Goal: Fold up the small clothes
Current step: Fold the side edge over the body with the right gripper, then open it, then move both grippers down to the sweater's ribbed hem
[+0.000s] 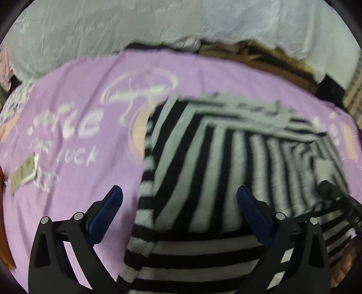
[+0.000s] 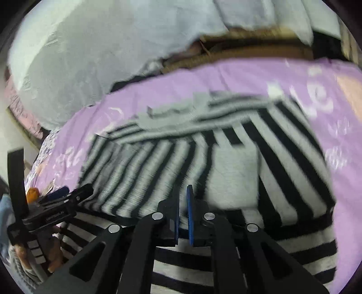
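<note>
A black-and-white striped garment lies partly folded on a purple printed sheet. My left gripper is open, its blue pads wide apart just above the garment's left edge, holding nothing. It also shows at the left of the right wrist view. In the right wrist view the striped garment fills the middle. My right gripper hovers low over it with its blue pads nearly together; no cloth shows between them. Both views are blurred.
A pale grey bedcover is bunched behind the purple sheet. A small card or label lies on the sheet at the left. Brown wood shows past the sheet's far edge.
</note>
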`<action>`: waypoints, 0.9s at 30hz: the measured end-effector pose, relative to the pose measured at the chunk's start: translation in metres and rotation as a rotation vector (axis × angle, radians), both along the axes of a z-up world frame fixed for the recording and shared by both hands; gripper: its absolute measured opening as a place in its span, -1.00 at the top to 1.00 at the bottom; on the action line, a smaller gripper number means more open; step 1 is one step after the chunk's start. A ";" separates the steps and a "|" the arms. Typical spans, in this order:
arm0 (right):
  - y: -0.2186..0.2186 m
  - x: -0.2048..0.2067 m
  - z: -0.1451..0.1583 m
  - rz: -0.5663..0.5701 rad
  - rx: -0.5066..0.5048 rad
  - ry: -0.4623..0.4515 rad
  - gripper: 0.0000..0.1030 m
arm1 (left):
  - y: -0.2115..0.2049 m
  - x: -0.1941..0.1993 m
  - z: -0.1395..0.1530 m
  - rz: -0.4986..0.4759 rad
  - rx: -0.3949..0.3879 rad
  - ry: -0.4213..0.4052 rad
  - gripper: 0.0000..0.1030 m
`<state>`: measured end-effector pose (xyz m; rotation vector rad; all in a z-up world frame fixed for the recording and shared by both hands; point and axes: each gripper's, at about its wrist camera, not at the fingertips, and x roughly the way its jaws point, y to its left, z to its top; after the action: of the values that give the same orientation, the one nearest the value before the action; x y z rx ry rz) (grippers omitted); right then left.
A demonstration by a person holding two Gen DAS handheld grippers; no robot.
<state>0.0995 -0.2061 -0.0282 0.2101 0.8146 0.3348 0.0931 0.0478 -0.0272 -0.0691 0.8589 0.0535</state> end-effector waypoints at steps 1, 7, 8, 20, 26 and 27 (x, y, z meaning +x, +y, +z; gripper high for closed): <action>0.007 0.000 0.003 0.021 0.001 -0.006 0.81 | -0.006 0.000 0.005 -0.013 -0.002 -0.014 -0.90; 0.035 0.006 -0.024 0.095 -0.061 0.061 0.78 | -0.032 0.010 -0.026 -0.068 0.075 0.050 -0.92; 0.034 0.007 -0.023 0.095 -0.054 0.062 0.79 | -0.032 0.009 -0.025 -0.070 0.081 0.046 -0.92; 0.026 0.048 -0.022 0.027 -0.020 0.106 0.57 | -0.010 0.068 -0.018 0.047 0.049 0.102 -0.92; 0.023 0.040 -0.021 0.026 -0.021 0.076 0.55 | 0.009 0.060 -0.026 0.059 -0.060 0.103 -0.91; 0.022 0.033 -0.016 0.024 -0.033 0.055 0.52 | 0.010 0.055 -0.024 0.050 -0.070 0.095 -0.90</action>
<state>0.1327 -0.1845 -0.0441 0.1795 0.8767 0.3390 0.1478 0.0575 -0.0510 -0.1544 0.9545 0.0740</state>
